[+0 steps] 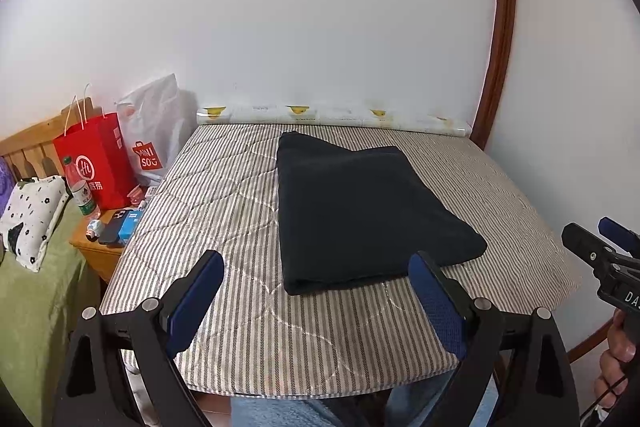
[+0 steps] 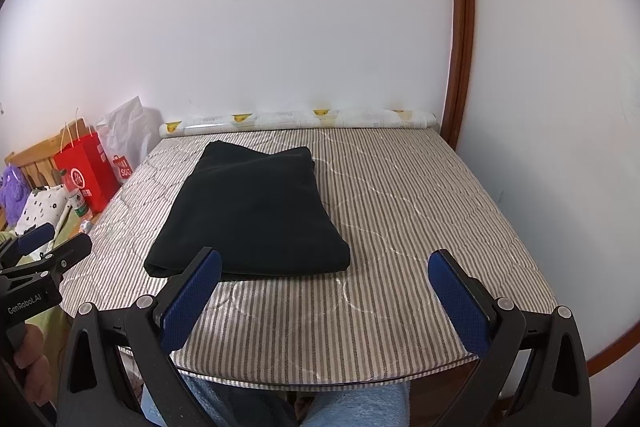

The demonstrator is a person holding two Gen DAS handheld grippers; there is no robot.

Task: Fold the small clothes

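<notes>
Jaws of both the left gripper (image 1: 316,301) and right gripper (image 2: 325,301) stand wide and empty, with the folded black garment (image 1: 360,211) on the striped counter (image 1: 224,195) at 12 o'clock of the left, 11 o'clock of the right, long axis running away, left nearer.

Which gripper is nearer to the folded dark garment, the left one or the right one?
Left, though only slightly. The left gripper hangs open before the dark garment's near edge; the right gripper is open too, offset toward its right corner. Neither touches it.
</notes>
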